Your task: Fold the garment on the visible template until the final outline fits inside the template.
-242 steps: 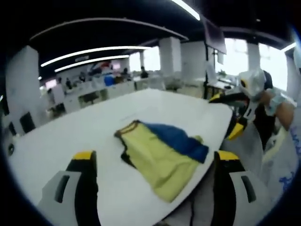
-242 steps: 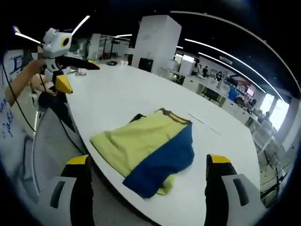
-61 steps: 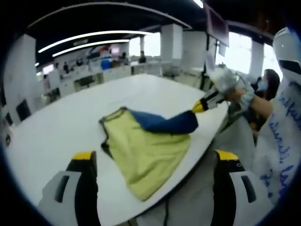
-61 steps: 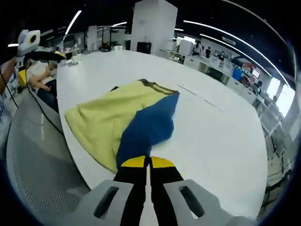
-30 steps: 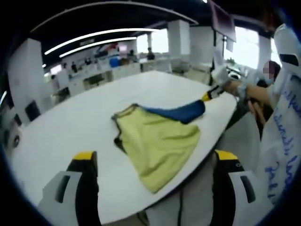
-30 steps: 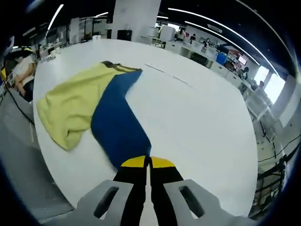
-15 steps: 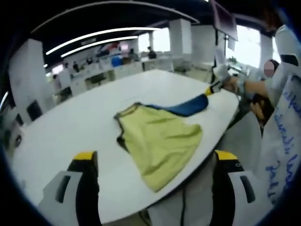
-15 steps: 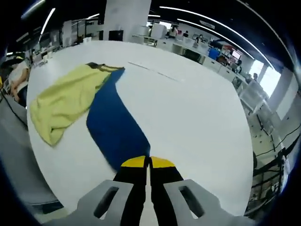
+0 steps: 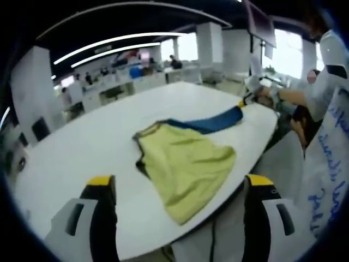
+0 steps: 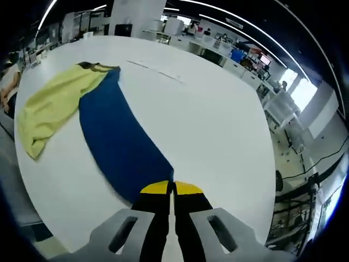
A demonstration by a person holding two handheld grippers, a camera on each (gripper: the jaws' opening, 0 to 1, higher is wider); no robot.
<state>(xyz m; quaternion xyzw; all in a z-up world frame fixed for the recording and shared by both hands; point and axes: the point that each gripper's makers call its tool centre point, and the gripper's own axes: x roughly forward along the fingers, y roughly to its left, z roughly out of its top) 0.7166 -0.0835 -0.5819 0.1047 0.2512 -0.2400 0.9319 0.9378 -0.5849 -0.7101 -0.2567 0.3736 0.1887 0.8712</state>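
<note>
Garment: a yellow and blue top lies spread on a large white table in an open office. In the left gripper view, the yellow half rests near the table's curved near edge, with a dark collar at its far left corner. The blue half stretches away from it in a long, narrow band toward the far right side of the table.

In the left gripper view, the left gripper hangs above the near edge of the table, its two yellow-tipped jaws set wide apart with nothing between them. It is apart from the cloth.

The right gripper has its jaws pressed together on the end of the blue half, which runs from the jaw tips back across the table to the yellow half at the upper left of the right gripper view. In the left gripper view this gripper appears small at the far end of the blue band, held in a person's hand.
</note>
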